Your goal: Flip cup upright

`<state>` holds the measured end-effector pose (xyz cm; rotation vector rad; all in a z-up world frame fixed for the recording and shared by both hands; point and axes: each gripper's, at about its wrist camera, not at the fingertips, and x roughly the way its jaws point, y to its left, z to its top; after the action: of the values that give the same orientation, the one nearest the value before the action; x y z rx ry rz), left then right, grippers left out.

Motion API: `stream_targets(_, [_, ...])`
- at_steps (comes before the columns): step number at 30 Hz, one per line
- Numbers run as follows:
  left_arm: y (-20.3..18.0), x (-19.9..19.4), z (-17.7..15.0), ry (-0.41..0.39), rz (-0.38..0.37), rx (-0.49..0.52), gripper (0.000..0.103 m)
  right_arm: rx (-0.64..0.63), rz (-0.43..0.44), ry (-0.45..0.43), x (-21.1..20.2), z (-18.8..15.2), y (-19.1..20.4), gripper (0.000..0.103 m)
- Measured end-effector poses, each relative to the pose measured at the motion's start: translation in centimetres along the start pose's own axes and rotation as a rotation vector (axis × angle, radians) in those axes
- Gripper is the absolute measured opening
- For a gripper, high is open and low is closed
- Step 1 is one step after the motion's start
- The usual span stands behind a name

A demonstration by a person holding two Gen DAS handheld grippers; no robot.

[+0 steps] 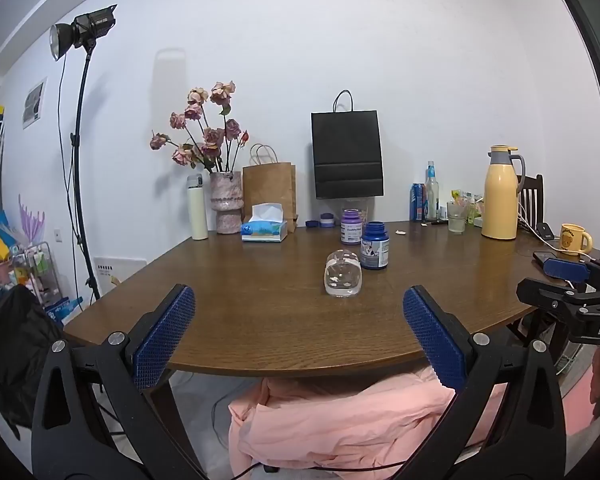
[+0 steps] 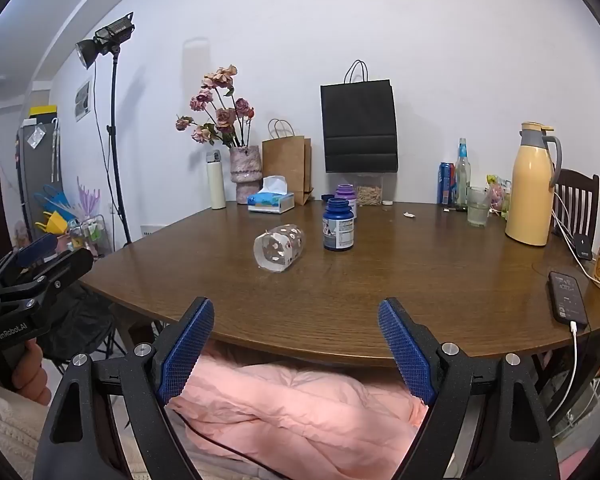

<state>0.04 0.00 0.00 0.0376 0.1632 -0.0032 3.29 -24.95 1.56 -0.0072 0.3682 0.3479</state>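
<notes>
Our left gripper (image 1: 299, 300) and right gripper (image 2: 296, 312) both sit wide open at the table (image 1: 240, 312) edge, holding nothing; the clear cup (image 1: 342, 279) lies on its side mid-table beside a blue bottle (image 1: 374, 250)

Blue jar (image 2: 338, 225) on table (image 2: 420, 280); thermos (image 2: 530, 186) (yellow) far right.

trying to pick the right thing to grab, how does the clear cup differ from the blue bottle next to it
The clear cup lies on its side; the blue bottle stands upright. The cup is see-through with small printed spots; the bottle is opaque dark blue with a paper label. The cup's mouth is open; the bottle has a cap. Both rest mid-table, close together but apart, beyond both open grippers.
</notes>
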Motion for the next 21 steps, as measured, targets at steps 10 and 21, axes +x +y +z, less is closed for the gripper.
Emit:
stream_targets(10, [0.0,-0.05,-0.01,-0.006,-0.002,-0.001,0.103,0.006,0.003,-0.015,0.15,-0.08,-0.05,0.089])
stream_targets(21, [-0.1,0.04,-0.14,-0.006,-0.002,-0.002,0.103,0.007,0.003,-0.014,-0.08,-0.05,-0.06,0.089])
